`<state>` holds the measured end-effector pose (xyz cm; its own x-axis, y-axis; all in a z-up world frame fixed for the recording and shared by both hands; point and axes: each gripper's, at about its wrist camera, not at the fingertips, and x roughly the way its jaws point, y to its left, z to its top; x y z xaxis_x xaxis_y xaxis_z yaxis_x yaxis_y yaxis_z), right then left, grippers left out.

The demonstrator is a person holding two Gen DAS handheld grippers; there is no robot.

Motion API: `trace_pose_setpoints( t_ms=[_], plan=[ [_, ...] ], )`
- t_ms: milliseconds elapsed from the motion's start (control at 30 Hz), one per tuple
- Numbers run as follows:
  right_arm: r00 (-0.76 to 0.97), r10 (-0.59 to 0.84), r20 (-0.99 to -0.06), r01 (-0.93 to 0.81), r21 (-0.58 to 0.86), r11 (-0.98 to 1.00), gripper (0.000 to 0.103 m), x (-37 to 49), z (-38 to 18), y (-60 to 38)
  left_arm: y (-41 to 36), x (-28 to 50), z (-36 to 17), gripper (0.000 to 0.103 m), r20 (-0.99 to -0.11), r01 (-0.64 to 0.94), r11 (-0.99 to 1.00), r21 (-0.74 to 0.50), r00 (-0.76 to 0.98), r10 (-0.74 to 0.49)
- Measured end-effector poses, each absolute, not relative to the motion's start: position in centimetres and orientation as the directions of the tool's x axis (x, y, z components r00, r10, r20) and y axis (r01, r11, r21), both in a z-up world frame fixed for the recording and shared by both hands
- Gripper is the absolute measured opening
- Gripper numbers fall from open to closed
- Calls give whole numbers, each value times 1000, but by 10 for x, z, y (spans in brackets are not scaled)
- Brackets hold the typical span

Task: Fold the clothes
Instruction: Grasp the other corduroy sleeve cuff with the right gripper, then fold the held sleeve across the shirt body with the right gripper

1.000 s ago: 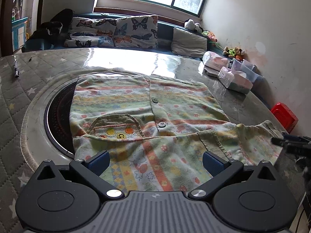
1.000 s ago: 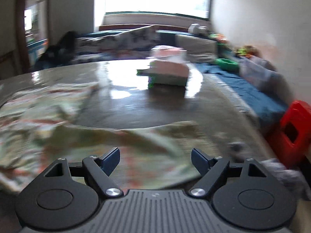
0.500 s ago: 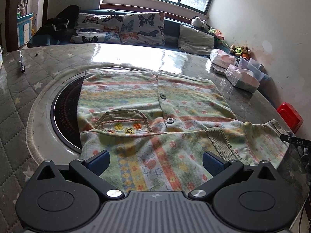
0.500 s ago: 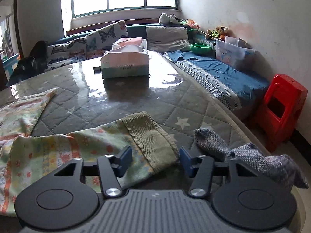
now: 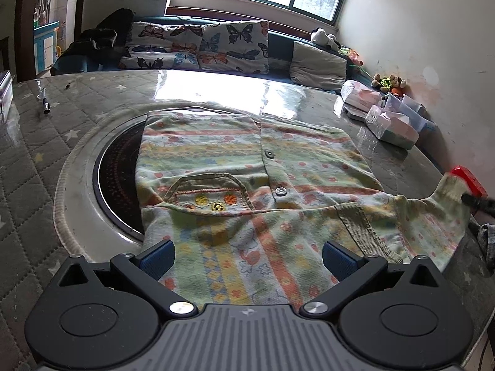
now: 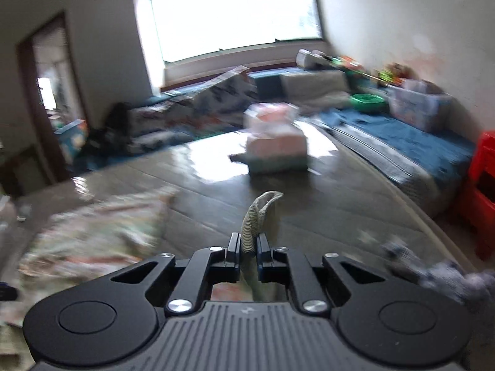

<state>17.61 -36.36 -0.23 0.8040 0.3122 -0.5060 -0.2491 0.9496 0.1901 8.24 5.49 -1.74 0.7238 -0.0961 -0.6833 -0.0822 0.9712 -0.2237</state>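
Observation:
A child's striped pastel cardigan (image 5: pixel 247 167) with buttons and a pocket lies spread on the quilted table (image 5: pixel 40 160). My left gripper (image 5: pixel 247 256) hovers open over its near hem, blue pads wide apart with cloth under them. In the right wrist view, my right gripper (image 6: pixel 247 244) is closing its jaws, and the pads pinch the ribbed sleeve cuff (image 6: pixel 263 204), which sticks up between them. The left wrist view shows that sleeve (image 5: pixel 448 198) raised off the table at the far right, with the right gripper's tip (image 5: pixel 476 202) at its end. The right view is blurred.
Tissue boxes (image 5: pixel 396 126) stand at the table's back right, also seen as the box (image 6: pixel 275 151). A red stool (image 6: pixel 482 191) is beyond the right edge. A grey knit cloth (image 6: pixel 448 278) lies near the right gripper. A round dark inset (image 5: pixel 114 179) sits under the cardigan.
The right gripper's jaws went from wide open to closed on the sleeve cuff and lifted it off the table. The left gripper stayed in place, open.

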Motion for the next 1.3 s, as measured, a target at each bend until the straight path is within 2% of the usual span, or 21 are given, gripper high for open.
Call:
trace_pose_setpoints(
  t_ms=[233,500,767,833,900,933,1167,1300],
  plan=[
    [720,530,-448,-499,196,844,8,169,35,-292,62,77,-14,103,-673,-102,969,-224,736,-78],
    [562,684,-465,-715,141,684,8,167,45,-189,86,64,-9,103,-648,-155,961,-231,761,-33],
    [433,729,-531,-818,108,565,8,147,26,-116,114,53,-9,103,-637,-229,940,-253,770,16],
    [402,734,-547,-832,118,543,11,145,20,-106,119,52,-8,103,-635,-241,935,-262,772,22],
    [384,739,-554,-838,126,530,20,143,17,-101,122,52,-8,103,-634,-247,931,-269,773,22],
    [378,741,-555,-841,129,526,22,142,16,-101,122,53,-7,103,-633,-248,930,-270,774,23],
    [405,723,-560,-837,91,539,24,141,22,-126,111,62,-3,103,-625,-214,940,-267,781,1],
    [446,659,-606,-809,42,587,32,147,14,-151,97,69,-2,103,-627,-176,950,-258,779,-26]
  ],
)
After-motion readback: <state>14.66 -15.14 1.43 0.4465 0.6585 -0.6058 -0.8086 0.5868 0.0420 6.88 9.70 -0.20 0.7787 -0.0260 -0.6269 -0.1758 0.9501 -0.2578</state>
